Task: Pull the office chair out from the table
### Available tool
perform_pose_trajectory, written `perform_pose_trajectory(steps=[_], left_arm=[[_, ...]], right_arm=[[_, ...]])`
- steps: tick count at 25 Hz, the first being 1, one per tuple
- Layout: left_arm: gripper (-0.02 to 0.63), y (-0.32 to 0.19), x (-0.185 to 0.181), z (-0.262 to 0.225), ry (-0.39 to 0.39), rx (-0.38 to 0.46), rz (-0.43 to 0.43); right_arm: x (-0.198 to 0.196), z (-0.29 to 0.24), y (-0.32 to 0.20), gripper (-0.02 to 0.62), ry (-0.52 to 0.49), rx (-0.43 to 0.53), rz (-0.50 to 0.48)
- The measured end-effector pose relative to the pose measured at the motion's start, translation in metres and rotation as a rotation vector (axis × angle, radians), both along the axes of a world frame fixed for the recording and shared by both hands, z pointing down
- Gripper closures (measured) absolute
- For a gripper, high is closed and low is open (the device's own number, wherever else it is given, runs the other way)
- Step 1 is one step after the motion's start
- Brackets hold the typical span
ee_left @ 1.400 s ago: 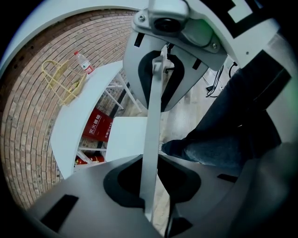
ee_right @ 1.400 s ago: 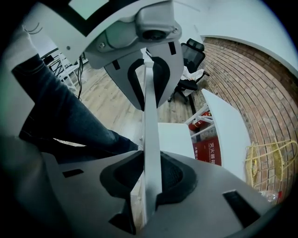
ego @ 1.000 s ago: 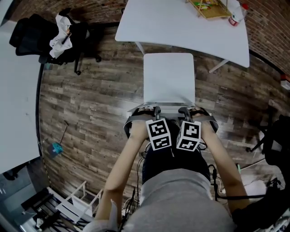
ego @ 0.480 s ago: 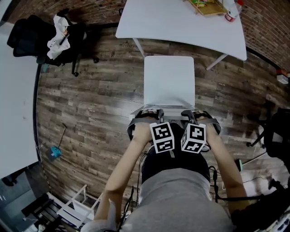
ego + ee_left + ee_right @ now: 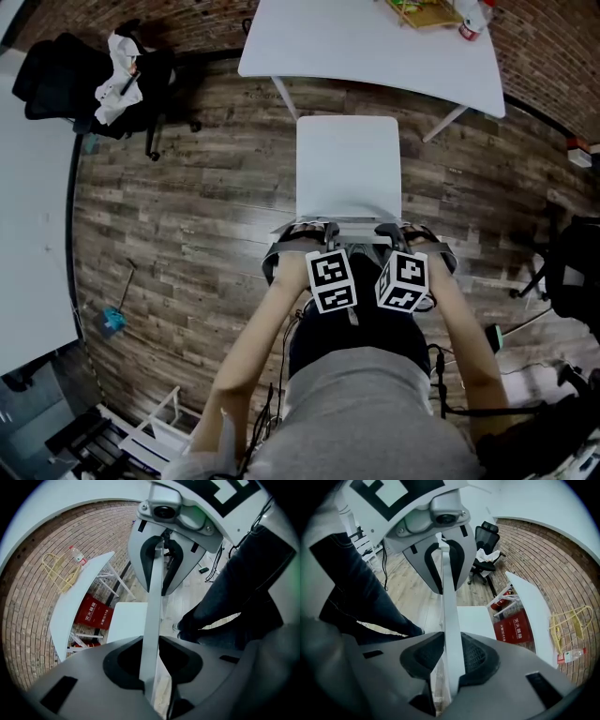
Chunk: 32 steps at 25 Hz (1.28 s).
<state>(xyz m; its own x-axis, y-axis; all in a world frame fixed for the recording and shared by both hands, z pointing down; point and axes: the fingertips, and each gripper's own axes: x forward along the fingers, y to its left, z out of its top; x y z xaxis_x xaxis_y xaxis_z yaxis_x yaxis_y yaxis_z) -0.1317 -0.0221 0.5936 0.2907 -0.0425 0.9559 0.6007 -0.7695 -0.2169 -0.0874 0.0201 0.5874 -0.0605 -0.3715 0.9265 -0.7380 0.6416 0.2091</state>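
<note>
A white chair (image 5: 347,164) stands on the wood floor just in front of the white table (image 5: 375,52), its seat out from under the tabletop. Both grippers point down onto the top edge of its backrest (image 5: 349,223). My left gripper (image 5: 317,231) has the thin white backrest edge (image 5: 152,620) between its pads, and my right gripper (image 5: 392,231) holds the same edge (image 5: 449,620) a hand's width to the right. Both pairs of jaws are opening slightly, while the pads still touch the edge. In the left gripper view the right gripper (image 5: 164,550) shows further along the edge.
A black office chair (image 5: 94,75) draped with clothes stands at the far left beside a white desk (image 5: 28,234). Another dark chair (image 5: 572,281) is at the right. A bottle (image 5: 469,23) and a yellow basket lie on the table, with a red box (image 5: 91,613) under it. Cables trail near my feet.
The chair and both grippers have come a little toward me, and the gap between the seat and the table's edge has widened. Both grippers stay on the backrest.
</note>
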Motion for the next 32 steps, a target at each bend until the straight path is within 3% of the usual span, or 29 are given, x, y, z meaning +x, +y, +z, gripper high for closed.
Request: perform_pose_trajectory(steps=[5, 9, 13, 18, 23, 27, 32], left_arm=[[0.479, 0.004, 0.008, -0.014, 0.108, -0.105, -0.081], [0.449, 0.005, 0.009, -0.032, 0.139, -0.146, -0.11], [0.444, 0.003, 0.014, -0.055, 0.209, -0.2, -0.143], [0.448, -0.009, 0.034, -0.112, 0.42, -0.362, -0.288], [0.553, -0.042, 0.059, -0.181, 0.724, -0.498, -0.466], [0.591, -0.062, 0.071, -0.223, 0.934, -0.541, -0.57], [0.591, -0.073, 0.068, -0.238, 1.034, -0.51, -0.683]], right_arm=[[-0.003, -0.017, -0.01, 0.423, -0.102, 0.084, 0.076], [-0.008, -0.045, -0.015, 0.42, -0.173, 0.183, 0.131], [-0.005, -0.089, -0.029, 0.45, -0.362, 0.334, 0.298], [0.025, -0.149, -0.049, 0.513, -0.471, 0.549, 0.51], [0.055, -0.192, -0.065, 0.565, -0.525, 0.787, 0.705], [0.063, -0.208, -0.073, 0.568, -0.578, 0.869, 0.794], [0.062, -0.218, -0.074, 0.572, -0.559, 0.93, 0.88]])
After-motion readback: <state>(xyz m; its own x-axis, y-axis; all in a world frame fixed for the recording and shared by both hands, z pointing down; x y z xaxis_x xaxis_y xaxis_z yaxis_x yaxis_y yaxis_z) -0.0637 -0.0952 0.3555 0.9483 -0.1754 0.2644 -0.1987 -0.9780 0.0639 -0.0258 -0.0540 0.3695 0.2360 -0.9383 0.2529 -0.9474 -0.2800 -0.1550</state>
